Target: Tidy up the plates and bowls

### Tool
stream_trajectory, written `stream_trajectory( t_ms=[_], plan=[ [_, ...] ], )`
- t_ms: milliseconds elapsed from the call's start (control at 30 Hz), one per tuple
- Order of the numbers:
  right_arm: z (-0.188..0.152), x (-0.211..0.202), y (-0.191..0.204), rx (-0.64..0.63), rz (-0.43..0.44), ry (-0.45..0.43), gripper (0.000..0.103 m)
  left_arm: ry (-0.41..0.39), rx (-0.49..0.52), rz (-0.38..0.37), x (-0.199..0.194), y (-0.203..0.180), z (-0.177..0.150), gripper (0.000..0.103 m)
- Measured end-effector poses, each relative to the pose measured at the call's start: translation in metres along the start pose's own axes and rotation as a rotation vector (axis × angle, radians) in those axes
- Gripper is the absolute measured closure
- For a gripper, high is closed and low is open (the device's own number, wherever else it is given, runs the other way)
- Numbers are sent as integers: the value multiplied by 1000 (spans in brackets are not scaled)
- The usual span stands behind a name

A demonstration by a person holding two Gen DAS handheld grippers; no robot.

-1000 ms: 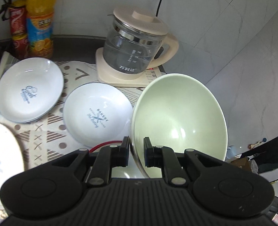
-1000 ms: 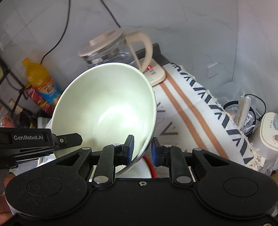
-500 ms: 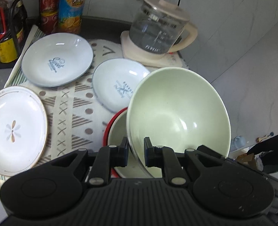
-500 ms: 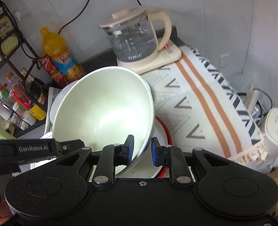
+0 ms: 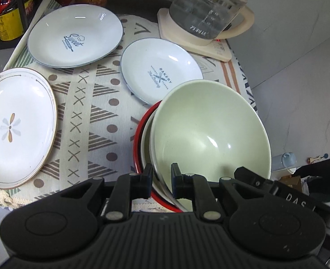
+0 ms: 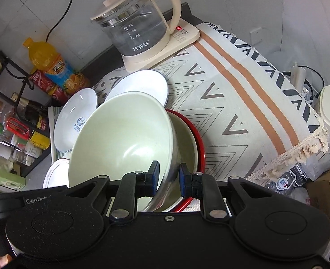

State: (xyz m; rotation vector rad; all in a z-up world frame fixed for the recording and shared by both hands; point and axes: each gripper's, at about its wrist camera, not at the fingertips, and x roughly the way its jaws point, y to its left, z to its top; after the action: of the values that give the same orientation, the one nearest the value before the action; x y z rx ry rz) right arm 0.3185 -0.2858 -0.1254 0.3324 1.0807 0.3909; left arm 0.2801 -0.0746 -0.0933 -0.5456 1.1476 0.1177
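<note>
Both tongs, left [image 5: 161, 177] and right [image 6: 169, 178], pinch the tilted green bowl [image 5: 209, 132]; uneven release could clatter it against the red-rimmed bowl [image 6: 187, 148] near the counter's edge.

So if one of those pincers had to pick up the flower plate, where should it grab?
Probably the flower plate by its raised rim, at the edge nearest the table's front. It lies flat on the cloth with nothing stacked on it, and that side looks free. A finger would likely have to slide under the lip, coming in low from the front.
</note>
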Motion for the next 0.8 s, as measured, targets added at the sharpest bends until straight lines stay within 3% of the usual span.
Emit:
stream_trajectory(
  t_ms=[333, 500, 600, 633, 700, 800],
  plan=[
    [0, 7, 5, -96, -60, -32, 83, -4, -44, -17, -7, 10, -3, 87],
    [-1, 9, 0, -110, -43, -3, 76, -30, -62, -16, -16, 16, -4, 86],
    [-4, -3, -1, -115, -44, -32, 76, -42, -75, -8, -23, 27, -7, 86],
    [-5, -7, 0, -127, -54, -48, 78, -49, -78, 2, -26, 32, -8, 86],
    [-6, -12, -2, -136, -45, -78, 94, -61, -90, 21, -32, 42, -10, 85],
    [-7, -7, -5, -135, -46, -70, 96, -77, -133, 36, -42, 59, -12, 85]
  ],
)
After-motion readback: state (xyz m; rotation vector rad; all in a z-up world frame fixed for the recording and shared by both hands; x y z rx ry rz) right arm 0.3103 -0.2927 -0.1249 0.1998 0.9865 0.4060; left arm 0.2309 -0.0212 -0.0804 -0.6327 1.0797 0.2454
